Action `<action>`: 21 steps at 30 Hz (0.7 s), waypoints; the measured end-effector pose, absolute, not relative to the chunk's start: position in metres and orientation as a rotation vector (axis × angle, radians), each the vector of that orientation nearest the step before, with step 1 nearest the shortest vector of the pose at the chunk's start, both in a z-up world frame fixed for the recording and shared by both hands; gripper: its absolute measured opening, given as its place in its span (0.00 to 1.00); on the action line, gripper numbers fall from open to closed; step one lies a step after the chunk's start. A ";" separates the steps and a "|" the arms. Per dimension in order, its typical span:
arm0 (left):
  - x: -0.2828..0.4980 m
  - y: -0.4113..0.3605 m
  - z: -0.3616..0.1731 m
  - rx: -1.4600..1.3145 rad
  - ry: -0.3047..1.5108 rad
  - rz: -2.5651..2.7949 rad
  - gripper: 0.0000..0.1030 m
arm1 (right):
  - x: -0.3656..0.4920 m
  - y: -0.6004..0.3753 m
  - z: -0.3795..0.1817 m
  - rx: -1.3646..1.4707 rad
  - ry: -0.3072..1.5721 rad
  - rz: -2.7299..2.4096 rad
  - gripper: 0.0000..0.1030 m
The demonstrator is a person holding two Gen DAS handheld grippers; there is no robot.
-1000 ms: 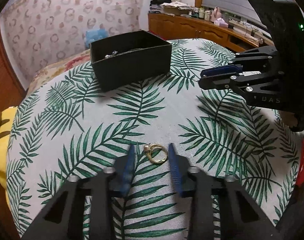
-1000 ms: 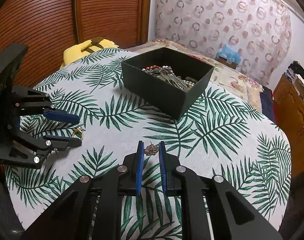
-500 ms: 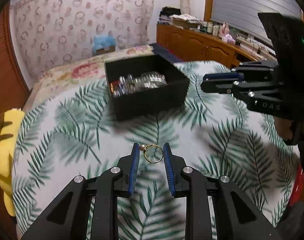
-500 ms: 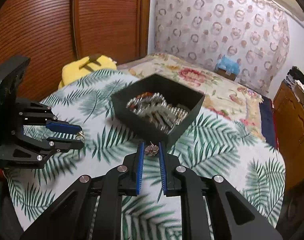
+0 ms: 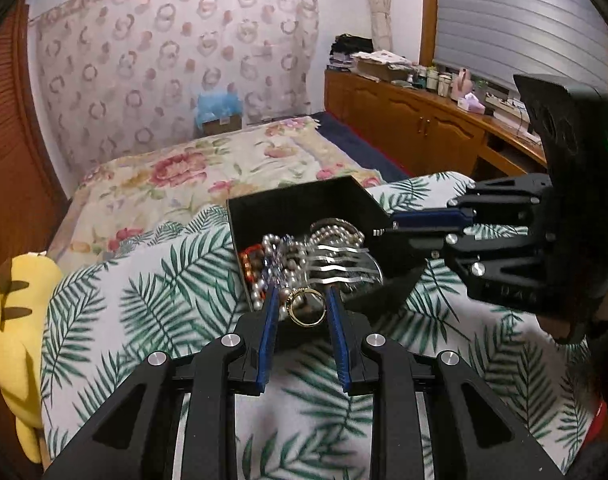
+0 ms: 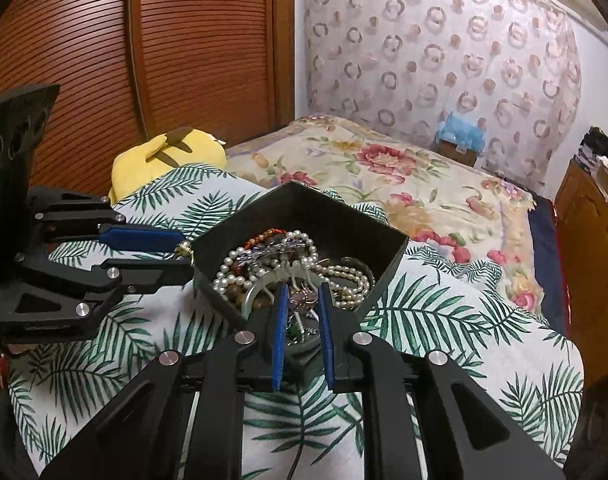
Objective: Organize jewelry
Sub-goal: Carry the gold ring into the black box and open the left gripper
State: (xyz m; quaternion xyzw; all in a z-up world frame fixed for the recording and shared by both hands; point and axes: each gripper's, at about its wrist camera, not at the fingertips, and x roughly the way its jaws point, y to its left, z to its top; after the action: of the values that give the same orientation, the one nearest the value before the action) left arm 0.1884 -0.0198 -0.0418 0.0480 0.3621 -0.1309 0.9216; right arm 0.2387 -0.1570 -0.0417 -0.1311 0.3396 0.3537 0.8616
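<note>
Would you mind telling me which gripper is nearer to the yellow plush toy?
Left. The left gripper sits at the box's side facing the yellow plush toy; the right gripper is over the box's opposite side.

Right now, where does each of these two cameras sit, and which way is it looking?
Left wrist: sits on the left gripper, looking along its fingers, which clamp a gold ring over the black box; the right gripper shows too.
Right wrist: sits on the right gripper, whose fingers have just opened around a small trinket over the box.
Shared: box, jewelry, leaf-print cloth.
</note>
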 end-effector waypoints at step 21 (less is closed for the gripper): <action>0.205 -0.010 -0.043 0.044 0.726 -0.202 0.64 | 0.220 -0.194 -0.041 -0.193 0.693 0.631 0.37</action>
State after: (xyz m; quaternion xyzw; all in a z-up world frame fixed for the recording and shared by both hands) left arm 0.2049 -0.0105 -0.0427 0.0216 0.3545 -0.0985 0.9296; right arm 0.2196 -0.1938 -0.0413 -0.0928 0.3333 0.3034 0.8878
